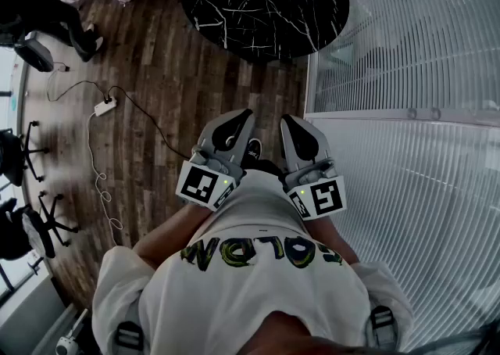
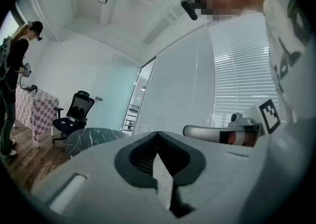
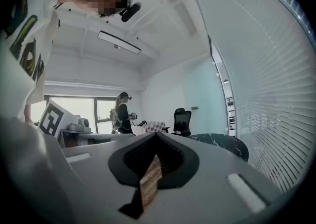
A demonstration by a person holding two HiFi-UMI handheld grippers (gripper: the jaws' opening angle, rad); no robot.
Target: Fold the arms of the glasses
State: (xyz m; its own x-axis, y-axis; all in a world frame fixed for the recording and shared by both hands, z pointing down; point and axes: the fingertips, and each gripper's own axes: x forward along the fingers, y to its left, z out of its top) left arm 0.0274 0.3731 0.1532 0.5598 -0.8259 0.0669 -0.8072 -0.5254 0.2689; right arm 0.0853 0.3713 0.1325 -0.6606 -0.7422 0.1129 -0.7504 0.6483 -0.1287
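Tongs both pinched closed, empty: L tongs (image 1: 241,120) just beside R tongs (image 1: 291,125), held level over wood floor (image 1: 156,87); round black worktop (image 1: 266,1) well ahead.

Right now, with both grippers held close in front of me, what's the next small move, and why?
Probably step toward the black marble table and look for the glasses. Both the left gripper and right gripper have fingers shut on nothing, held close to the torso, and no glasses show in any view.
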